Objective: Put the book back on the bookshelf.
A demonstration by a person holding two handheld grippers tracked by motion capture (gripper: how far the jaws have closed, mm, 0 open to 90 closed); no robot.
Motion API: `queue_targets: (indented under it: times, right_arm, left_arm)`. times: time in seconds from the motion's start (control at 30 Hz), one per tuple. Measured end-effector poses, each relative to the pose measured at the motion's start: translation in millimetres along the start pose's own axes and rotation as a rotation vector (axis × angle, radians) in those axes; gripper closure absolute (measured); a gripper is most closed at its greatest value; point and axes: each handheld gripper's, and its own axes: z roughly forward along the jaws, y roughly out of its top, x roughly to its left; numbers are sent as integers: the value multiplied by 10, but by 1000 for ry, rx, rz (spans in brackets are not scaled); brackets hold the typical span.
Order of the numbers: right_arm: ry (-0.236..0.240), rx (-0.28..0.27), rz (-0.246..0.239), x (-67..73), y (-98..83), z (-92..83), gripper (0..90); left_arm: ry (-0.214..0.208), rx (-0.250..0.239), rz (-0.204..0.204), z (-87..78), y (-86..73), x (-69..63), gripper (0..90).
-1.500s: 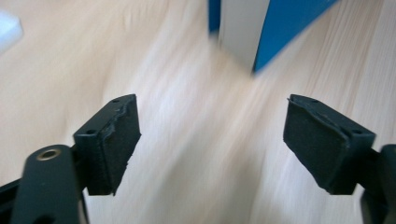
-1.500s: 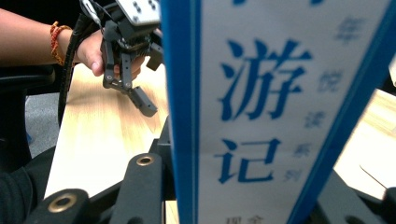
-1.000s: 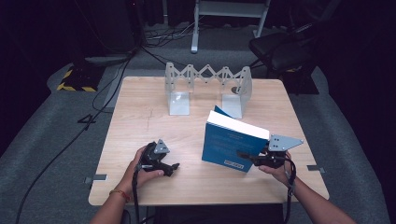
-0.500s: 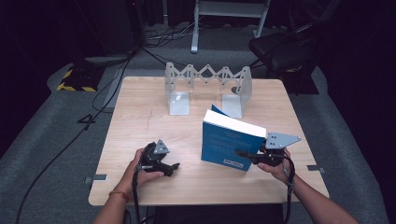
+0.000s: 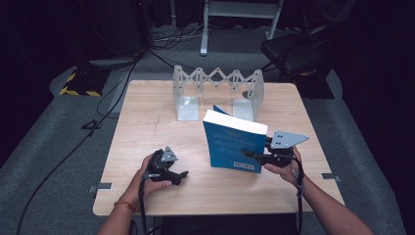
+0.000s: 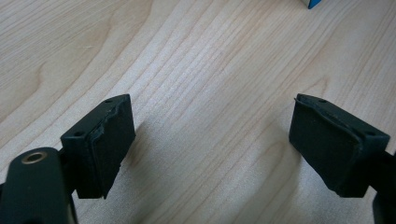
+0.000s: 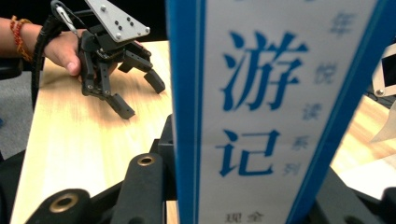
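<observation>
A blue book [image 5: 234, 145] with a white spine stands nearly upright over the table's right half, its lower edge by the wood. My right gripper [image 5: 248, 155] is shut on its lower right part, held by a hand at the right. In the right gripper view the white spine with blue characters [image 7: 275, 102] stands between the jaws of the right gripper [image 7: 252, 191]. My left gripper [image 5: 182, 176] rests low over the front left of the table, open, nothing between its pads [image 6: 109, 140]. It also appears as the left gripper [image 7: 140, 95] on the wood.
A folding metal book rack [image 5: 218, 90] with two end plates stands at the back middle of the wooden table [image 5: 147, 127]. Grey carpet surrounds the table, with cables and a dark chair [image 5: 293, 51] behind.
The right hand has moved a little up and left with the book, which now stands slightly higher. The left gripper has stayed in place.
</observation>
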Motion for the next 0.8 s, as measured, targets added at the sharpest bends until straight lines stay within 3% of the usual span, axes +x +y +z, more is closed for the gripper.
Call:
queue_targets:
  times: [0.2, 0.5, 0.67, 0.8]
  right_arm:
    - [-22, 13, -26, -49, 64, 27, 622]
    - [-107, 24, -46, -217, 177, 60, 621]
    - [-135, 28, -43, -320, 224, 77, 621]
    - [-162, 22, -15, -413, 252, 98, 621]
  left_arm:
    - [-1, -1, 1, 0, 0, 0, 148]
    - [-12, 2, 17, -5, -4, 10, 148]
    - [-22, -1, 23, 2, 2, 21, 146]
    - [-21, -1, 25, 1, 2, 20, 147]
